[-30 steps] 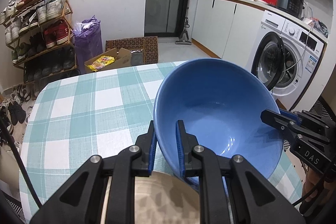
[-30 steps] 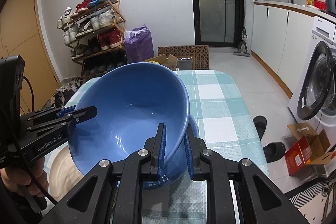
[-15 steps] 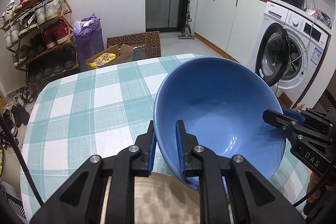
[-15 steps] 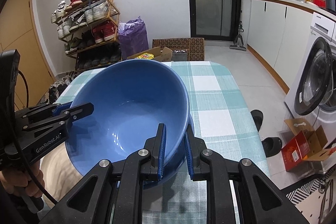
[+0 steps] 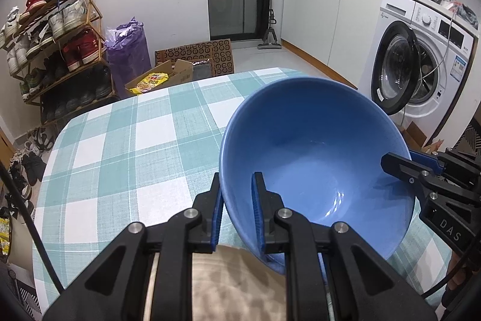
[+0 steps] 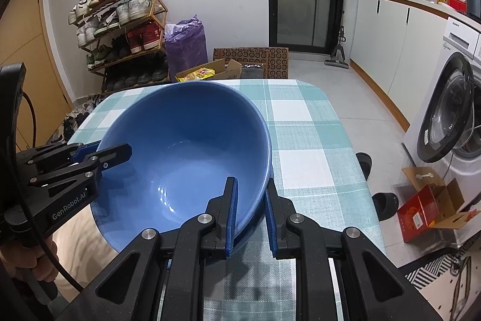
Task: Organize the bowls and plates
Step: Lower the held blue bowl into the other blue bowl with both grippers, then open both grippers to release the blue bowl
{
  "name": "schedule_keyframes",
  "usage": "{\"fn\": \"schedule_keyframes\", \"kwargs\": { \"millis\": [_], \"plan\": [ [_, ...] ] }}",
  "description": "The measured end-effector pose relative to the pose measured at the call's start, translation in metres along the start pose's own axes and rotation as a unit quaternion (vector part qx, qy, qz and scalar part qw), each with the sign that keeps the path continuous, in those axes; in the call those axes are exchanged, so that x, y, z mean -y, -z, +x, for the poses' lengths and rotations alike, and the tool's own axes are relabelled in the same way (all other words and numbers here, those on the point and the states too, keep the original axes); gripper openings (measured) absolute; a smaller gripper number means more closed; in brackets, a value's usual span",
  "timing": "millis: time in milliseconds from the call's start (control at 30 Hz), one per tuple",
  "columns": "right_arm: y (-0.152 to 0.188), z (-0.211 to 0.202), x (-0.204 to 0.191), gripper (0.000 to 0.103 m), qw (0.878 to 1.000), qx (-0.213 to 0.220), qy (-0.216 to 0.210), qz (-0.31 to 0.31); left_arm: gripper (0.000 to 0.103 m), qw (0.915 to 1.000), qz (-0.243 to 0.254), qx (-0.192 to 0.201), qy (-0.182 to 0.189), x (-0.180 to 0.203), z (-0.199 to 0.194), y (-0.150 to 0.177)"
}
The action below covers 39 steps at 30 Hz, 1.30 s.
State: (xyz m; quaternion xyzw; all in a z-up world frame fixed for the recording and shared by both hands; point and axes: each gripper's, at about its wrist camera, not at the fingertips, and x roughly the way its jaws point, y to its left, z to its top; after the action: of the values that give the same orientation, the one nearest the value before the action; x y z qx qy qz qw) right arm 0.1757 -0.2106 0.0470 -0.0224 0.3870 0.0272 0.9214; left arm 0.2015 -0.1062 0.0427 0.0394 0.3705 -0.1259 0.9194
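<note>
- My left gripper [image 5: 237, 200] is clamped on the near rim of the blue bowl [image 5: 315, 164] — one finger inside the wall, one outside, the pads pinching the thin edge.
- My right gripper [image 6: 251, 206] is clenched on the opposite rim of the same bowl in the same way, so the bowl hangs between my two hands, tipped, its open side turned away from me and up.
- The bowl sits low over the near end of the counter [image 5: 126, 146], which is covered by a green-and-white checked cloth. In the right view a second blue rim shows just under it, which I take for another bowl beneath; whether the two touch I cannot tell.
- A pale plate [image 5: 237, 285] lies just below my left gripper, partly hidden by the fingers.
- Handling, as I judge it: glazed ceramic — stiff, fairly heavy, slick under the pads, and it would chip or crack if dropped or knocked against what lies below.
- The rim is the only sensible place to hold; two grips on opposite sides stop it swinging.
- I would lower it slowly and level before letting go, one side at a time.
</note>
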Motion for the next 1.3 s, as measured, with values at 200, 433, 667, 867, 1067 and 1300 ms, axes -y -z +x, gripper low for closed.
{"fn": "schedule_keyframes", "kwargs": {
  "millis": [200, 433, 667, 867, 1067, 1300],
  "plan": [
    [0.001, 0.002, -0.005, 0.017, 1.0, -0.003, 0.01, -0.01, 0.015, 0.9999, 0.006, -0.004, -0.007, 0.001, 0.003, 0.001],
    [0.002, 0.003, -0.009, 0.018, 0.999, -0.004, 0.03, -0.029, 0.015, 0.9998, 0.013, -0.006, -0.012, 0.004, 0.003, 0.003],
    [0.002, 0.005, -0.012, 0.019, 0.998, -0.005, 0.041, -0.041, 0.016, 0.9997, 0.02, -0.009, -0.014, 0.005, 0.004, 0.005],
    [0.003, 0.007, -0.013, 0.021, 0.997, -0.006, 0.053, -0.053, 0.018, 0.9996, 0.025, -0.01, -0.012, 0.006, 0.002, 0.006],
    [0.006, 0.012, -0.013, 0.025, 0.996, -0.011, 0.059, -0.061, 0.019, 0.9995, 0.028, -0.011, -0.012, 0.004, 0.003, 0.007],
    [0.01, 0.009, -0.005, 0.044, 0.999, 0.0, 0.017, -0.047, 0.042, 0.9996, 0.023, -0.014, -0.009, 0.0, 0.003, 0.008]
  ]
}}
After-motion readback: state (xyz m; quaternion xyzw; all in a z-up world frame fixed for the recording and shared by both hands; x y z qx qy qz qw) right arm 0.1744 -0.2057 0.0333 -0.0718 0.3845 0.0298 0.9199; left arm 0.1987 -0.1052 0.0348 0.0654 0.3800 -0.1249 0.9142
